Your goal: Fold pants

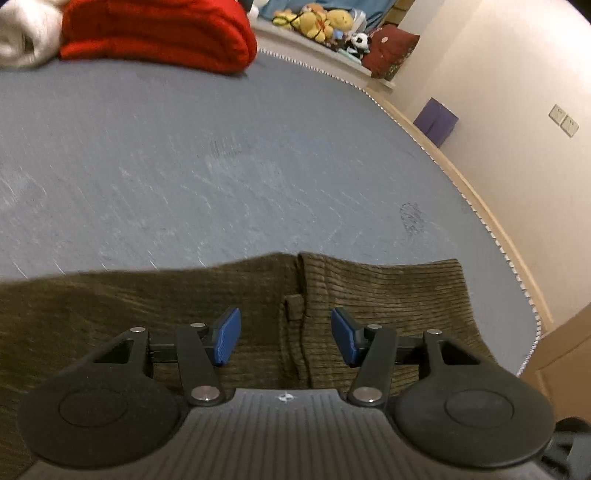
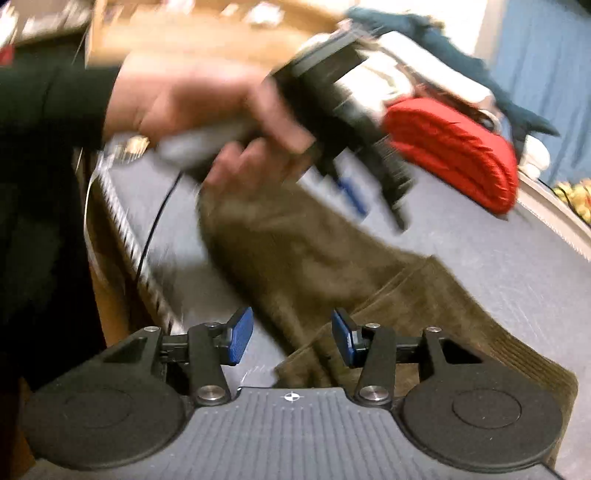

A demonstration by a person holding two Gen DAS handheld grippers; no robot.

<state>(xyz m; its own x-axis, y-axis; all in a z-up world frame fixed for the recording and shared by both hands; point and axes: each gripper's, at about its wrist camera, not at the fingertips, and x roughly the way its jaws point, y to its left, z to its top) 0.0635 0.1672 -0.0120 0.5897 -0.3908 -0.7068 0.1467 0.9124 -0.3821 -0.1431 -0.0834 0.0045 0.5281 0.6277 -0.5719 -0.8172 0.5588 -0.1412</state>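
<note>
Two sets of tongs hovered over the olive corduroy pants [image 1: 207, 295], which lay spread flat on the grey bed [image 1: 221, 166]. Taking the pants as the landmark, the left tongs [image 1: 286, 341] hung just above the cloth near its far edge, blue pads [image 1: 227, 339] parted and empty, with a raised seam and a small belt loop [image 1: 293, 306] showing in the gap between them. Nothing was pinched; the pads stood apart from the fabric on either side of the seam.

The right tongs [image 2: 292, 338] were likewise released, their pads spread over a folded corner of the pants [image 2: 332, 288] close to the bed's near edge, gripping nothing. From that view, a person's left hand [image 2: 207, 122] in a dark sleeve held the other tool above the far part of the pants, badly blurred.

Beyond the pants, at the far end of the bed, sat a folded red blanket [image 1: 155, 33] with a white fabric bundle [image 1: 26, 33] beside it. Farther still, off the bed, a heap of plush toys [image 1: 321, 22] and a dark red cushion [image 1: 391, 48] rested on a ledge, and a purple box [image 1: 436, 120] stood by the wall.
</note>
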